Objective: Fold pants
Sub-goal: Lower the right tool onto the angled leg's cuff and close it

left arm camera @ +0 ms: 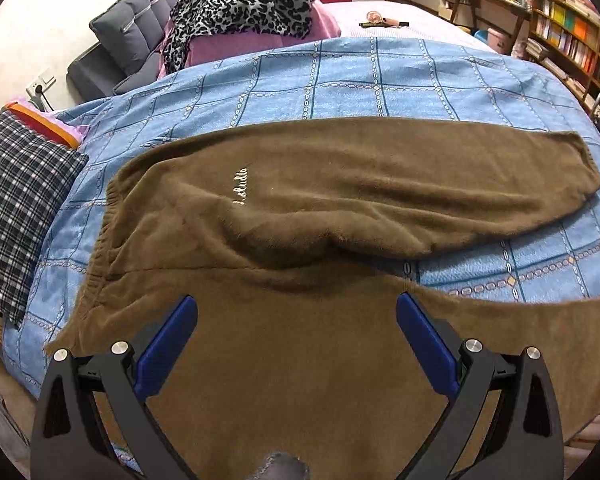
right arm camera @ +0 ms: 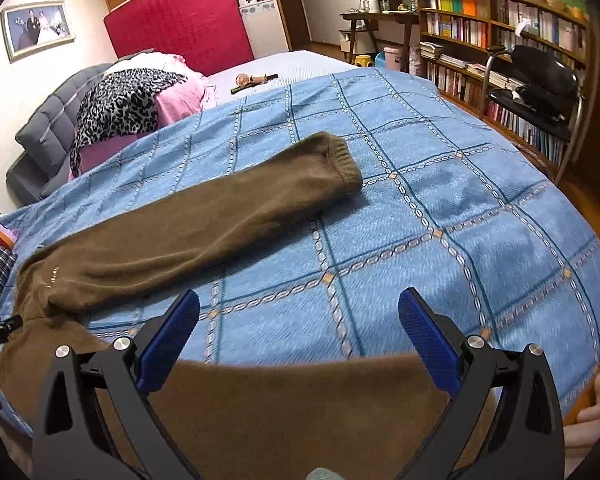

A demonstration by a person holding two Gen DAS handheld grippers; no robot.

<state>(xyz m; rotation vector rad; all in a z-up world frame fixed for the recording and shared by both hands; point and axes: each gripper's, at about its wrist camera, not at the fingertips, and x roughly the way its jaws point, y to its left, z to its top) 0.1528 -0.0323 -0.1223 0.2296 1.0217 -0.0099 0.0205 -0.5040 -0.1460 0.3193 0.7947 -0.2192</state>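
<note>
Pants [left arm camera: 340, 184] lie on blue checked bedspread [right arm camera: 440, 220] near bookshelves [right arm camera: 500, 40]; both grippers' fingers gape, empty.

— What stands at twelve o'clock?
— A red padded headboard [right arm camera: 180, 16] on a pale wall.
— At two o'clock?
— Wooden bookshelves [right arm camera: 500, 40], a dark chair [right arm camera: 540, 92] before them.

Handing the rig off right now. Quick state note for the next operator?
Left gripper: open, over the near leg by the waistband, holding nothing.
Right gripper: open, over the near leg's edge further along, empty.
Brown pants lie spread on the blue checked bedspread, far leg flat, cuff to the right; near leg hangs toward the bed edge.
Done: laid out only.
Left: grip the near leg, fold it onto the far one, then fold lengthwise.
</note>
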